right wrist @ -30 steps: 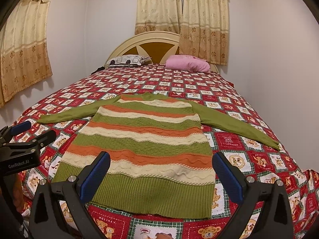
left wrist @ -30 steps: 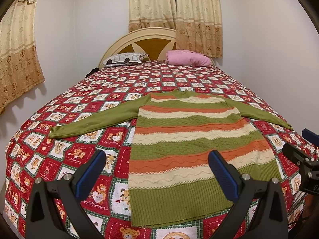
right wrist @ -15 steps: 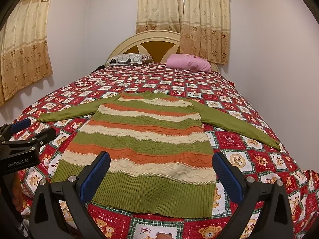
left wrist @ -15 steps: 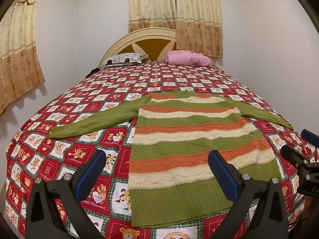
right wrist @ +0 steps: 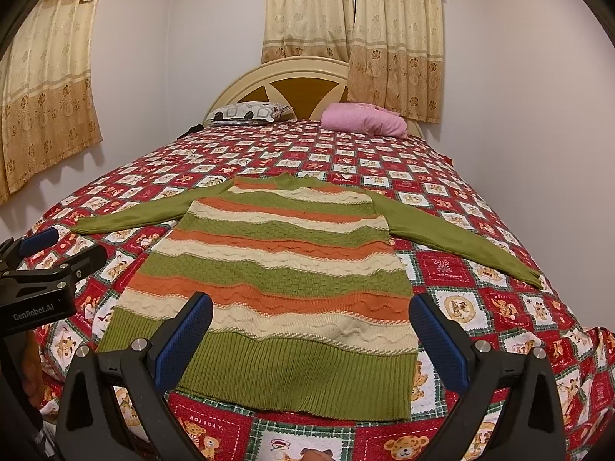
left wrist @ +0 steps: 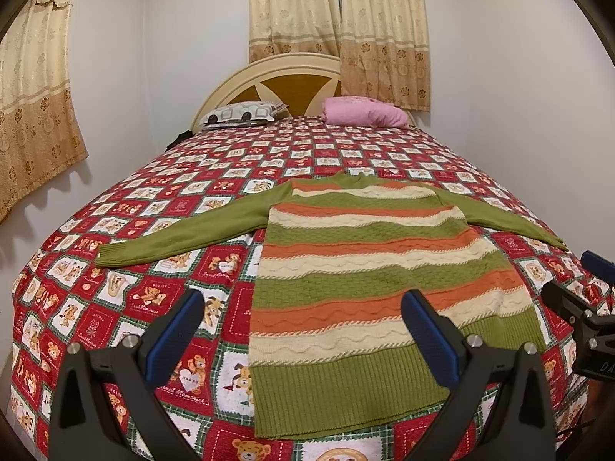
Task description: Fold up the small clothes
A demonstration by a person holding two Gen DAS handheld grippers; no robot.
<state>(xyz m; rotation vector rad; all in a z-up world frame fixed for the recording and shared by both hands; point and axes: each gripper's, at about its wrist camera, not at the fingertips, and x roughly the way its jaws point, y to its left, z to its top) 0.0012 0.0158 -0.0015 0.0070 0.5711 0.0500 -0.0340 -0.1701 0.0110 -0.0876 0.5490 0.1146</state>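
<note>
The striped sweater [left wrist: 369,280] lies flat on the bed [left wrist: 153,296], sleeves spread, both the left gripper [left wrist: 301,340] and right gripper [right wrist: 311,340] with fingers apart and empty; soft, floppy knit, probably best pinched at cuffs or hem corners.

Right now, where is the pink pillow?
In both wrist views the pink pillow lies at the far end of the bed, right of the patterned pillow, against the headboard and beyond the striped sweater.
</note>
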